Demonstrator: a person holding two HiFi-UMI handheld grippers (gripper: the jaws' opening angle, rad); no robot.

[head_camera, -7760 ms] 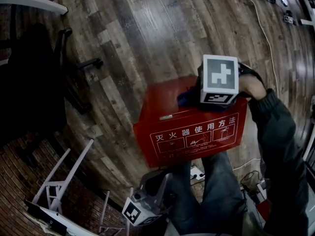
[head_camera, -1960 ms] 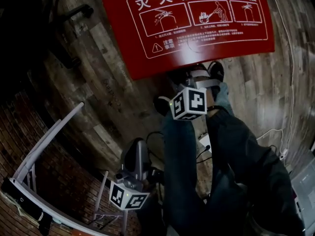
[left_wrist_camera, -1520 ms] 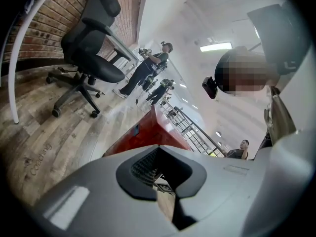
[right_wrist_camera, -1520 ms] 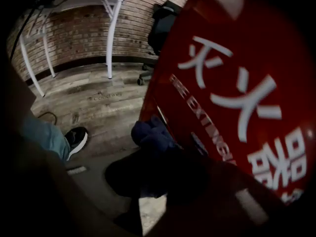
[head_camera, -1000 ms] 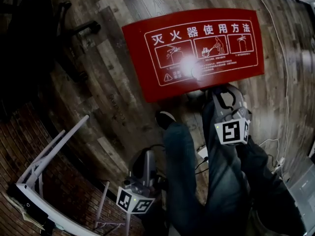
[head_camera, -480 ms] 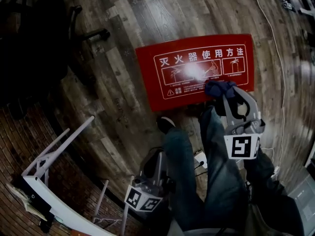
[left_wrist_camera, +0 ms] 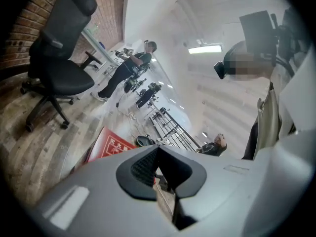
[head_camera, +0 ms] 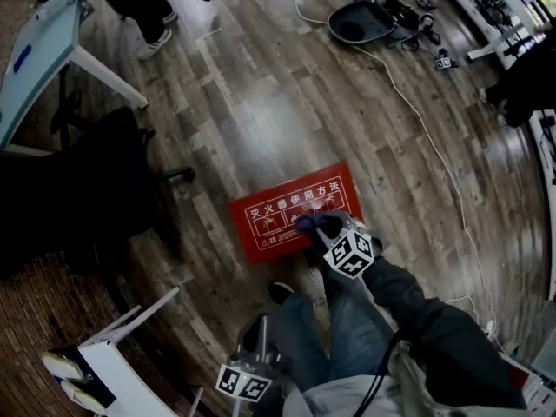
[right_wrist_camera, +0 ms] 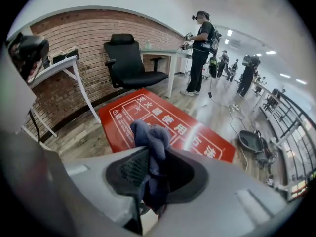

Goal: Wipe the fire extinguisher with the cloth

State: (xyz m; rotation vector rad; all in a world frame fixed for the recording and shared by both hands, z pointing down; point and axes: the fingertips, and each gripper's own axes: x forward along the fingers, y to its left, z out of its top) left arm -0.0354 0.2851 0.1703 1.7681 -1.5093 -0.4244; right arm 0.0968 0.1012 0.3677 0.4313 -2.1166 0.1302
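A red fire-extinguisher box [head_camera: 278,215] with white instruction print lies flat on the wood floor; the extinguisher itself is not visible. My right gripper [head_camera: 320,229] hangs over the box's near right edge, shut on a bunched dark blue cloth [head_camera: 311,225]. In the right gripper view the cloth [right_wrist_camera: 153,142] sticks up from between the jaws, above the red box [right_wrist_camera: 148,112]. My left gripper [head_camera: 259,330] is low beside the person's left leg, away from the box. Its jaws look shut with nothing in them [left_wrist_camera: 158,164]. The red box [left_wrist_camera: 109,147] shows just past them.
A black office chair [head_camera: 95,189] stands left of the box, a white table [head_camera: 52,33] behind it. A white frame [head_camera: 113,354] is at the near left. A cable [head_camera: 434,155] runs across the floor to the right. Other people [right_wrist_camera: 200,48] stand farther off.
The head view has pulled far back from the floor, so the box looks smaller and more room shows. The right gripper with the cloth has moved over the box's near edge.
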